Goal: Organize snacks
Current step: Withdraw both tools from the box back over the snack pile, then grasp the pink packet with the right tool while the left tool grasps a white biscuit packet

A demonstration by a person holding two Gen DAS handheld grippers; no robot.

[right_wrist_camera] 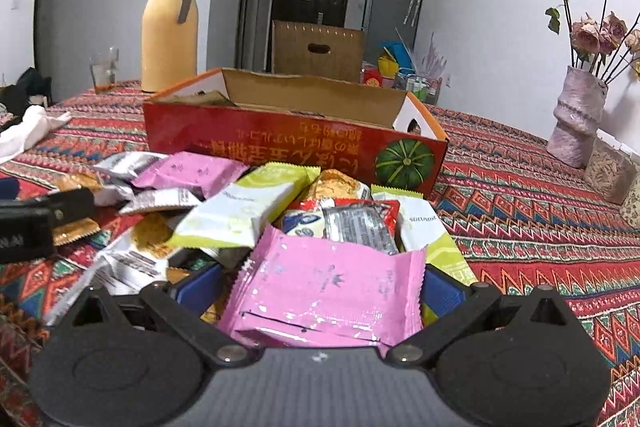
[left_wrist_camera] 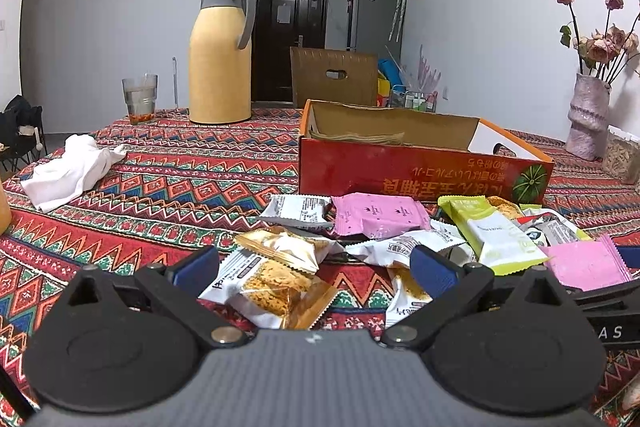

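Both grippers sit low over the snack pile on the tabletop [left_wrist_camera: 180, 167], before the red box [right_wrist_camera: 280, 143]. Left gripper [left_wrist_camera: 316, 267] jaws released around orange packets; right gripper [right_wrist_camera: 320, 287] jaws released astride a pink packet [right_wrist_camera: 328, 291].

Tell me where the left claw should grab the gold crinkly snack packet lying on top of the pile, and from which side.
Probably its near crimped seal. The gold packet lies fairly flat on a white-and-orange packet, its serrated near edge free and facing the open left claw. Come in low from the camera side, one finger above the seal and one below; the puffed middle looks likelier to slip.
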